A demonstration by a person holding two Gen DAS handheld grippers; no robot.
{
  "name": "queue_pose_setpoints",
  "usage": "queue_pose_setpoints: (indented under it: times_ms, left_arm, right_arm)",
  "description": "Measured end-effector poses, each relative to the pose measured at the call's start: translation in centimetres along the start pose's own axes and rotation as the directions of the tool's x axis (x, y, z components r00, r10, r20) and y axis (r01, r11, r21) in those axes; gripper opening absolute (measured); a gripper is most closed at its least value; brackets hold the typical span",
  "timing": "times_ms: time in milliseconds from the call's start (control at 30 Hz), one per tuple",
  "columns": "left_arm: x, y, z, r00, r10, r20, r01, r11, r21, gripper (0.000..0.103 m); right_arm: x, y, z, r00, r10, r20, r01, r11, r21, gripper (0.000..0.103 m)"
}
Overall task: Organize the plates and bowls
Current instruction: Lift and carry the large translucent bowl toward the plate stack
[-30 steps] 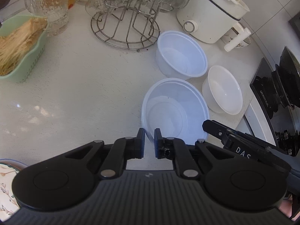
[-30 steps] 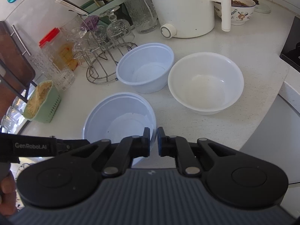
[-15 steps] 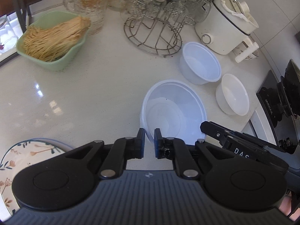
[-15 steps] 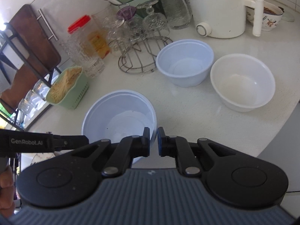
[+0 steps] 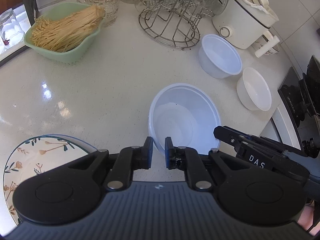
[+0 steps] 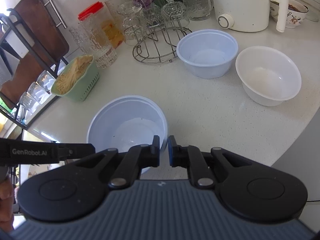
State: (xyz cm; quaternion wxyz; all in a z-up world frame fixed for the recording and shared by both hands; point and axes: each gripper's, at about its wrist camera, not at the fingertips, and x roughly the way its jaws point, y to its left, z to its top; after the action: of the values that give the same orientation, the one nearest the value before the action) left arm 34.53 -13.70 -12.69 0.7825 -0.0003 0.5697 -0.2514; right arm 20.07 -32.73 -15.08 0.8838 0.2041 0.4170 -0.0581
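Both claws grip one big bowl [image 5: 184, 118] by its near rim. The left claw [image 5: 158, 149] is clenched on the rim at the bowl's left side, one finger inside and one outside the wall. The right claw [image 6: 164, 150] is clenched on the rim at the bowl's right side in the same way. The bowl sits low over the pale bench [image 5: 100, 92]; whether it touches it cannot be told. A flowered plate [image 5: 30, 160] lies near the left claw. Farther off, a blue-white bowl [image 6: 208, 54] and a white bowl [image 6: 268, 76] stand just beside each other. Beyond them are a wire rack [image 6: 160, 46] of glasses, a green basket [image 5: 60, 46] of noodles and a white cooker [image 6: 240, 4].
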Motion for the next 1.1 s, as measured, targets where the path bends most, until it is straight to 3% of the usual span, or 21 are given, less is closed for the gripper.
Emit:
queue_pose_setpoints:
  times_ms: [167,300,400,600,1100]
  left_arm:
    - [0.2,-0.1,0.0,1.000,0.004,-0.007,-0.004,1.000,0.001,0.013]
    - [-0.1,0.1,-0.3,1.000,0.013,0.005,-0.013,1.000,-0.021,0.027]
    - [-0.8,0.2,-0.3,0.999,0.031,0.034,-0.030,0.999,-0.034,0.030]
    - [-2.4,-0.2,-0.2,0.996,0.049,0.069,-0.046,0.998,-0.050,0.030]
    - [-7.5,-3.8,0.1,0.978,0.075,0.195,-0.066,0.997,-0.050,0.030]
  right_arm:
    - [0.1,0.0,-0.3,1.000,-0.004,-0.015,0.004,1.000,0.002,0.013]
    - [0.0,0.2,-0.6,1.000,-0.001,-0.011,0.001,1.000,-0.007,0.013]
    - [-0.2,0.3,-0.7,1.000,0.014,0.000,-0.014,1.000,-0.011,0.013]
    - [-1.1,0.0,-0.5,1.000,0.015,0.013,-0.015,1.000,-0.011,0.013]
    - [-7.1,-0.1,2.5,0.989,0.053,0.137,-0.042,0.996,-0.082,0.013]
